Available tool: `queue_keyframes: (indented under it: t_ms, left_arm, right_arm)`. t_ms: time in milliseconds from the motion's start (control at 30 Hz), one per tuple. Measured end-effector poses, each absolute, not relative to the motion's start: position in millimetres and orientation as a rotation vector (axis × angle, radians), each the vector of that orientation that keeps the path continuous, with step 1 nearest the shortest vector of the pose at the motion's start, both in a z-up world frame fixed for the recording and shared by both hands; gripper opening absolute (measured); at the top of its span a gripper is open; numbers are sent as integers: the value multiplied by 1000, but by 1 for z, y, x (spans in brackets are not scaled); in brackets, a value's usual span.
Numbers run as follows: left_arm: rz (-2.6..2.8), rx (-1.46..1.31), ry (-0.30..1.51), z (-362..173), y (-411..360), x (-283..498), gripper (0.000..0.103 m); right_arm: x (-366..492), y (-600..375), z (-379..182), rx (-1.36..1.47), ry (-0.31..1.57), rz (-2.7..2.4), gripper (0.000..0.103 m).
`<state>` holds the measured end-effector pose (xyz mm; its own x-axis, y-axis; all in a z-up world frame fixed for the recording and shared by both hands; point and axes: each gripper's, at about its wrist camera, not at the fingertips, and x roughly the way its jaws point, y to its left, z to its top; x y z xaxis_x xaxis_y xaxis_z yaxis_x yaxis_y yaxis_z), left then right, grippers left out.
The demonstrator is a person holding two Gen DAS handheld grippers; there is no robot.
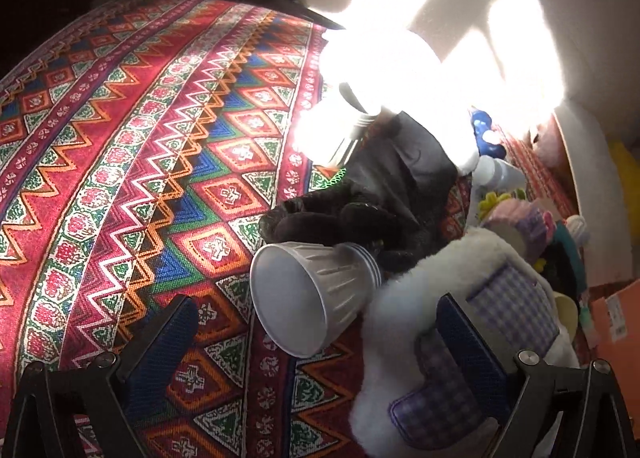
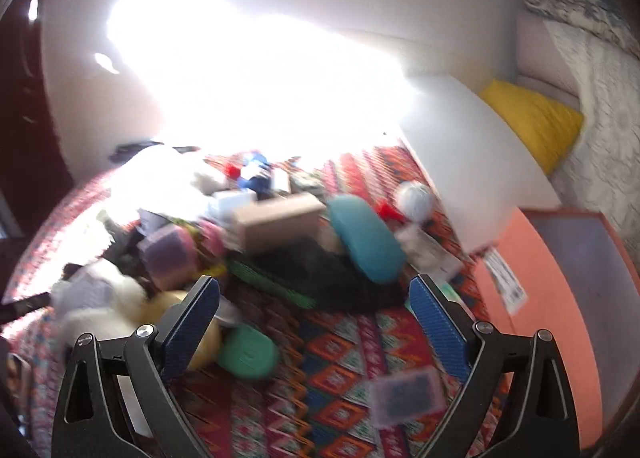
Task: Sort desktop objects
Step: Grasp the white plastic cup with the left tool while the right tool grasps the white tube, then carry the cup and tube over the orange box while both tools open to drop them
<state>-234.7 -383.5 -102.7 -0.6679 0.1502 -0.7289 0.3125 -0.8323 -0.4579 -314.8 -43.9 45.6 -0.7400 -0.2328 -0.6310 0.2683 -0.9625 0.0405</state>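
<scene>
We held both grippers, left (image 1: 316, 342) and right (image 2: 316, 322), spread wide and empty. The tipped plastic cup (image 1: 310, 298) lay between the left fingers, against the white plush (image 1: 432, 298); closing carelessly might crush it or snag the fur.

A home bedroom: patterned tablecloth (image 1: 140, 138) piled w/ soft toys (image 1: 432, 338), a bed (image 2: 600, 106) w/ yellow pillow (image 2: 532, 118) alongside, sunlit wall behind.

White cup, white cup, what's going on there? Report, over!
Left gripper jaws open, empty. Right gripper jaws open, empty. White cup tipped on its side on the patterned cloth, ahead of left jaws. Fluffy white toy crowds its right side.
</scene>
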Motion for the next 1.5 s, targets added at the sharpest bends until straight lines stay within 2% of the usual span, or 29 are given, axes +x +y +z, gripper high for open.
queue_keyframes:
  t_ms: [100,133,200,267,333,400,500,567,600,633,667,733,800,833,933,1067,1100,1133,1167,1200,1233,1300,1333,1367,1500]
  left_arm:
    - [-2659,1250,935,-105,-389,-241,83]
    - [-2649,1268,964,-109,-390,-244,82]
    - [-2622,1306,1033,-117,-394,-249,71]
    - [-2590,1338,1098,-126,-396,-253,53]
    - [-2555,1370,1163,-134,-398,-257,50]
    - [-2518,1401,1228,-143,-400,-262,51]
    - [-2523,1366,1214,-141,-401,-268,51]
    - [-2525,1358,1234,-141,-400,-273,48]
    - [-2531,1355,1252,-142,-400,-275,44]
    - [-2544,1347,1262,-141,-399,-277,32]
    - [-2560,1341,1246,-138,-396,-277,22]
    - [-2601,1337,1157,-129,-388,-280,11]
    - [-2613,1349,1136,-128,-384,-282,8]
    - [-2608,1353,1163,-130,-384,-283,7]
    - [-2587,1343,1266,-136,-390,-281,6]
    - [-2562,1343,1329,-139,-396,-279,7]
    - [-2555,1343,1353,-142,-397,-279,10]
    - [-2548,1358,1395,-147,-398,-280,20]
    - [-2520,1397,1430,-155,-397,-282,41]
    - [-2504,1397,1478,-160,-399,-281,43]
    - [-2493,1381,1533,-164,-401,-279,43]
    - [-2482,1347,1573,-160,-402,-274,32]
    - [-2477,1330,1588,-157,-402,-271,12]
    - [-2472,1312,1602,-154,-402,-268,3]
    - [-2507,1159,1602,-122,-407,-234,1]
  right_arm:
    - [-356,-112,45,1055,-34,-2430,97]
    - [-371,-136,39,1108,-37,-2354,93]
    - [-401,-184,21,1223,-9,-2229,80]
    - [-423,-224,1,1322,44,-2164,69]
    - [-444,-254,-18,1405,91,-2135,59]
    - [-458,-273,-32,1460,99,-2122,58]
    - [-471,-291,-38,1468,106,-2117,58]
    - [-476,-303,-38,1458,123,-2112,55]
    - [-478,-309,-40,1457,145,-2111,51]
    - [-480,-314,-43,1465,168,-2110,43]
    - [-484,-320,-48,1479,185,-2106,39]
    - [-490,-330,-61,1519,214,-2084,34]
    - [-494,-338,-75,1561,230,-2047,23]
    - [-495,-340,-81,1580,230,-2025,9]
    - [-493,-332,-80,1549,191,-2036,7]
    - [-467,-294,-41,1470,-17,-2013,7]
    - [-455,-281,-26,1428,-56,-2014,7]
    - [-441,-265,-11,1381,-99,-2023,7]
    - [-427,-247,3,1332,-143,-2033,7]
    - [-412,-228,17,1285,-199,-2040,7]
    - [-396,-208,30,1241,-261,-2041,7]
    - [-363,-165,46,1169,-378,-2040,7]
    - [-347,-143,52,1138,-422,-2047,7]
    - [-332,-123,58,1111,-453,-2061,7]
    - [-290,-45,72,1024,-534,-2171,7]
